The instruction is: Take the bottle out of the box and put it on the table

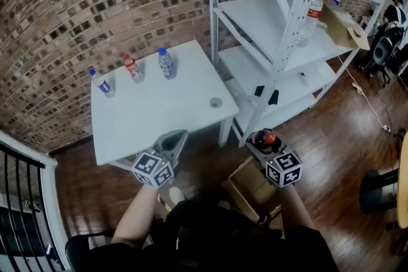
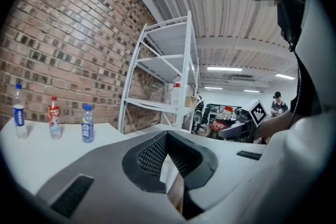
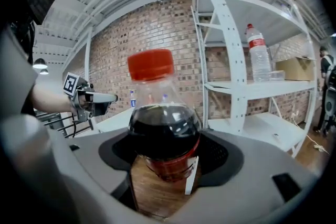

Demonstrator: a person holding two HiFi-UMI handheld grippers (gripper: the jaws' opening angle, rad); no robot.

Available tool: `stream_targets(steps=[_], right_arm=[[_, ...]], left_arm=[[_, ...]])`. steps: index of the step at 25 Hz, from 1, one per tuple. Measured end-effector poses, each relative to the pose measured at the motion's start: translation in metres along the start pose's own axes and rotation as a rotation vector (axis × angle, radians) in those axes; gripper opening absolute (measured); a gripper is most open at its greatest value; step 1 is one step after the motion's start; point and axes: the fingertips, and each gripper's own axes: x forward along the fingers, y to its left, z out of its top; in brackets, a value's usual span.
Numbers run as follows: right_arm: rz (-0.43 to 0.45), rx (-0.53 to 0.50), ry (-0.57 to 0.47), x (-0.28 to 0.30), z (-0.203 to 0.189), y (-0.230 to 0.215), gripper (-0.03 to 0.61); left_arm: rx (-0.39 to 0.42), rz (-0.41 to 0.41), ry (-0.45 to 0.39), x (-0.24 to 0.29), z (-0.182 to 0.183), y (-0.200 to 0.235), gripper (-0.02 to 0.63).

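A cola bottle point(image 1: 266, 137) with a red cap stands upright between the jaws of my right gripper point(image 1: 262, 142), which is shut on its body. In the right gripper view the dark bottle point(image 3: 164, 128) fills the gap, with wooden floor below it. An open cardboard box point(image 1: 248, 183) sits on the floor under that gripper. My left gripper point(image 1: 177, 137) hovers at the front edge of the white table point(image 1: 159, 114). Its jaws stand together with nothing between them point(image 2: 168, 136). From the left gripper view the held bottle point(image 2: 224, 120) shows at the right.
Three small bottles point(image 1: 133, 68) stand along the table's far edge by the brick wall, and a small ring point(image 1: 215, 102) lies near its right corner. A white shelf rack point(image 1: 280, 28) holds a bottle point(image 1: 311, 14) and a carton point(image 1: 344, 25). A black railing point(image 1: 19, 200) is at the lower left.
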Motion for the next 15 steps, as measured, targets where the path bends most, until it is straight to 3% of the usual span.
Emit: stream_targets(steps=[6,15], right_arm=[[0.104,-0.043,-0.003,0.073,0.03,0.052,0.334],[0.264,-0.149,0.022,0.191,0.083,0.176,0.333]], left_arm=[[0.012,0.111,-0.035,-0.049,0.02,0.069,0.003],[0.028,0.283,-0.119,-0.16,0.057,0.205,0.003]])
